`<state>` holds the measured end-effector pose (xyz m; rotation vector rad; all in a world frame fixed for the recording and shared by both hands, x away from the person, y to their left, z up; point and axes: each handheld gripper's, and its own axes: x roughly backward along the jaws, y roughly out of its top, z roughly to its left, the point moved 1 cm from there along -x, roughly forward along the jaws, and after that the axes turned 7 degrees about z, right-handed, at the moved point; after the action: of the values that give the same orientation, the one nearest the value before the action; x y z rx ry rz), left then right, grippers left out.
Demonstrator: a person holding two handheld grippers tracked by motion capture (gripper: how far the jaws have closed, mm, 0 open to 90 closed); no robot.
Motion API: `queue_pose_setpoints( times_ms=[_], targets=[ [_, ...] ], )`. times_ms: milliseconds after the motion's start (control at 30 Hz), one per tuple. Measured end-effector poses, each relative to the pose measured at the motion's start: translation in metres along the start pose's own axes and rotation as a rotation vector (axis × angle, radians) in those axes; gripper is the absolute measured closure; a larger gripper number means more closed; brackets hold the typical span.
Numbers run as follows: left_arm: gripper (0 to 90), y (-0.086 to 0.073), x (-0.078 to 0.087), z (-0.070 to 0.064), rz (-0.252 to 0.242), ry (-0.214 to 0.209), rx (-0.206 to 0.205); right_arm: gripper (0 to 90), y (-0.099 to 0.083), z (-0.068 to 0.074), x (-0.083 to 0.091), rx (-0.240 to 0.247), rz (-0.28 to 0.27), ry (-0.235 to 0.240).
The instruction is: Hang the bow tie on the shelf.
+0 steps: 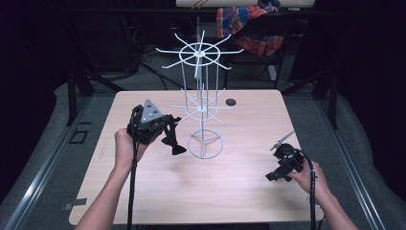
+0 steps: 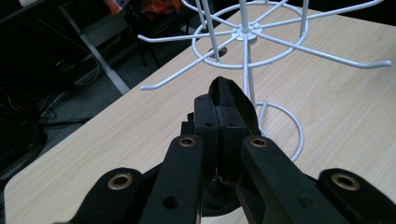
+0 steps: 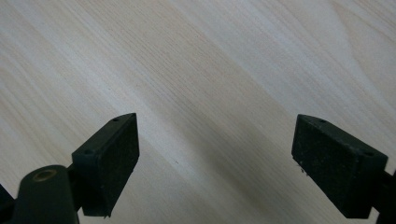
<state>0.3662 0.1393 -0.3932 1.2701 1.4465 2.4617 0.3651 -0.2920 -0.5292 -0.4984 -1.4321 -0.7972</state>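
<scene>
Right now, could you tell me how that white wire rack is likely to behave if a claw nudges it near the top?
The white wire rack probably tips easily: it stands tall on a small ring base. It looks light, being thin open wire throughout. It may also slide on the smooth wooden table, and its long hook arms could flex or snag a claw.

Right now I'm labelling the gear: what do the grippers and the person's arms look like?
Both grippers are black. The left gripper carries a grey three-cornered plate with dark markings; its linkage shows brass-coloured rivets. The right gripper has blocky rectangular pads. A black cable trails from each. The forearms are bare, no sleeves.
</scene>
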Motion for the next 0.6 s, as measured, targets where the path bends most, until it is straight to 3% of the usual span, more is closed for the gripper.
queue_pose_setpoints(
  times_ms=[67,100,200,267,300,333,367,433,500,600],
  targets=[
    [89.1,0.0003,-0.0008,0.0002,0.003,0.001,-0.007,14.8,-0.0007,0.0017,-0.0027,-0.028,-0.035,0.006],
    [89.1,0.0004,-0.0016,-0.0004,0.001,-0.002,-0.001,14.8,0.0006,-0.0015,0.0016,0.021,0.027,-0.006],
    [89.1,0.0007,-0.0028,-0.0007,0.010,-0.008,-0.013,14.8,-0.0003,0.0005,-0.0012,-0.012,-0.013,0.003],
    [89.1,0.0011,-0.0035,-0.0011,0.013,-0.007,-0.018,14.7,0.0001,-0.0006,0.0002,0.003,0.006,0.000],
    [89.1,0.0016,-0.0048,-0.0013,0.018,-0.012,-0.028,14.7,-0.0005,0.0011,-0.0025,-0.022,-0.025,0.005],
    [89.1,0.0016,-0.0048,-0.0013,0.018,-0.012,-0.028,14.7,-0.0005,0.0011,-0.0025,-0.022,-0.025,0.005],
    [89.0,0.0016,-0.0062,-0.0017,0.028,-0.014,-0.034,14.7,0.0003,-0.0006,0.0000,0.006,0.012,-0.001],
    [89.0,0.0016,-0.0065,-0.0013,0.036,-0.014,-0.040,14.8,0.0004,-0.0004,0.0002,0.006,0.009,-0.003],
    [88.9,0.0011,-0.0070,-0.0007,0.039,-0.009,-0.043,14.8,-0.0002,0.0017,-0.0021,-0.021,-0.030,0.003],
    [89.0,0.0007,-0.0073,-0.0001,0.045,-0.015,-0.044,14.7,0.0005,-0.0001,0.0000,0.005,0.004,-0.001]
  ],
)
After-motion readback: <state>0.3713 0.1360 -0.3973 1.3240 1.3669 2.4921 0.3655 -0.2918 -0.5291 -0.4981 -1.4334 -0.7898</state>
